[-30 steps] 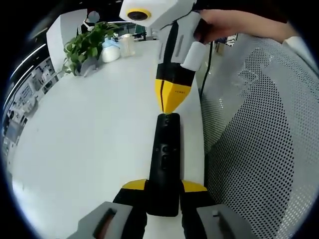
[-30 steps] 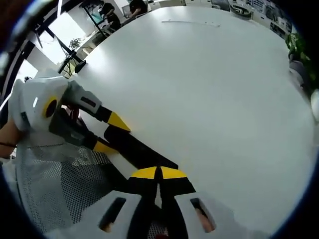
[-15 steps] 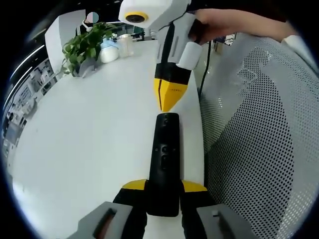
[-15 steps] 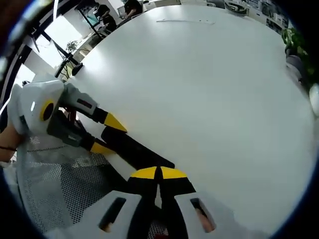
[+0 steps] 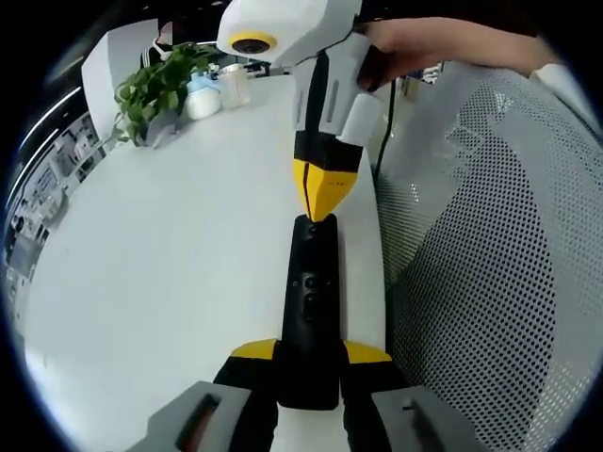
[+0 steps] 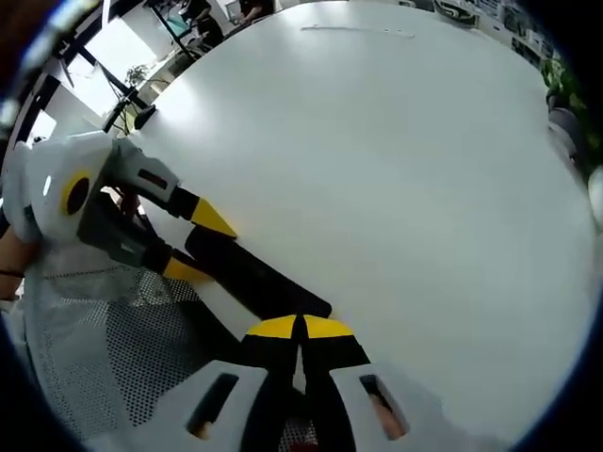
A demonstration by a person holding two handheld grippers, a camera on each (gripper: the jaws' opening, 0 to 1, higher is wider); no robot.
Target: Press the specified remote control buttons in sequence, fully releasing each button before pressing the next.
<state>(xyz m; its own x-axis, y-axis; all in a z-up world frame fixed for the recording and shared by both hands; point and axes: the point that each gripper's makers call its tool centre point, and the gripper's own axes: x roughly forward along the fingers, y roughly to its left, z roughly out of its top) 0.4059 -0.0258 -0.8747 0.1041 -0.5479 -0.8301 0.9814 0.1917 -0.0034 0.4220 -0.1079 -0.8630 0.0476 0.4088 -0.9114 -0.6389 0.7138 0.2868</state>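
The remote control, a long black unit, lies lengthwise along the white table close to its edge, its near end clamped between the yellow-tipped jaws of the left gripper, which stand narrow against the remote's two sides. In the left gripper view, the right gripper descends from above with its two yellow tips pressed together into a single point, and that point sits at the far end of the remote; actual contact cannot be told for certain. A hand grasps the right gripper's white body. In the right gripper view, its own jaws are fully closed, with nothing between them, over the dark end of the remote. A perforated white mesh chair stands just beside the table edge. A green potted plant and a pale bottle stand at the table's far side.
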